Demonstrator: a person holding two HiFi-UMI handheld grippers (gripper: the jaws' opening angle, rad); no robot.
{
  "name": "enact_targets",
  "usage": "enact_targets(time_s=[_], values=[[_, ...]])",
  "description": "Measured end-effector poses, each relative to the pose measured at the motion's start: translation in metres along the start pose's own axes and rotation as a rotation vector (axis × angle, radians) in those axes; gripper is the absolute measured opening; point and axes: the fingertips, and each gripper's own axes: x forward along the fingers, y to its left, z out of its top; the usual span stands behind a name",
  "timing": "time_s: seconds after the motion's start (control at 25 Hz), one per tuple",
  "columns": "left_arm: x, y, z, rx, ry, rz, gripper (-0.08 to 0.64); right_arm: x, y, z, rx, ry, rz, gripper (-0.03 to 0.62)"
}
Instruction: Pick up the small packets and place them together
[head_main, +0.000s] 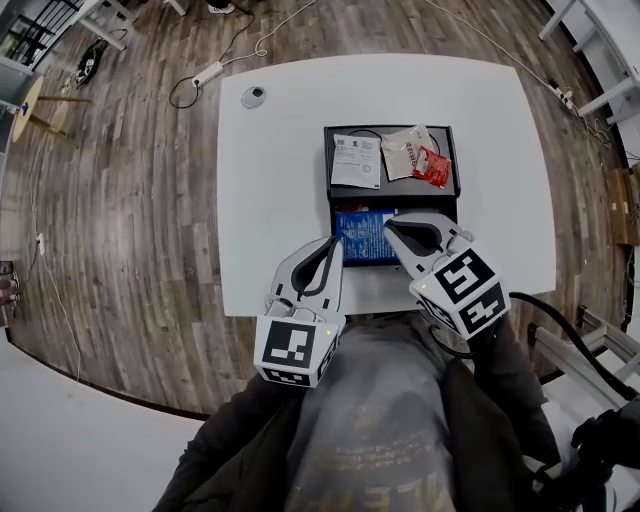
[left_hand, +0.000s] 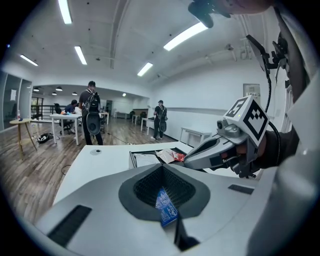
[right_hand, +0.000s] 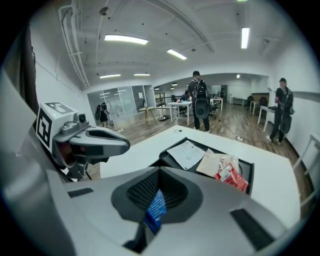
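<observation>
A blue packet (head_main: 364, 234) hangs over the near end of a black tray (head_main: 392, 129), and both grippers pinch it. My left gripper (head_main: 334, 243) is shut on its left edge, my right gripper (head_main: 390, 230) on its right edge. In the left gripper view the blue packet (left_hand: 165, 205) sticks up from the closed jaws, with the right gripper (left_hand: 192, 156) close ahead. The right gripper view shows the same packet (right_hand: 156, 207) clamped in its own jaws. A red packet (head_main: 432, 167) and a beige packet (head_main: 404, 152) lie at the tray's far right, beside a white printed sheet (head_main: 356, 160).
The tray sits on a white table (head_main: 270, 200) whose near edge is just below the grippers. A small round disc (head_main: 254, 96) lies at the table's far left. A power strip (head_main: 207, 73) and cables lie on the wooden floor. People (left_hand: 91, 112) stand far off.
</observation>
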Motion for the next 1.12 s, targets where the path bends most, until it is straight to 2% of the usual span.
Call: enact_targets(time_s=[0.48,0.76,0.88,1.12], values=[[0.009,0.02,-0.021,-0.05,0.07,0.061,0.002,0.048,-0.014,-0.037,-0.013,0.129,0.075,0.007],[0.015,0.031,-0.031,-0.081,0.101,0.093,0.002,0.072,-0.013,-0.054,-0.06,0.221,0.137,0.152],[0.018,0.034,-0.033,-0.099,0.112,0.1,0.002,0.08,-0.007,-0.064,-0.073,0.263,0.168,0.184],[0.021,0.038,-0.039,-0.112,0.117,0.112,0.002,0.087,-0.012,-0.081,-0.167,0.33,0.107,0.189]])
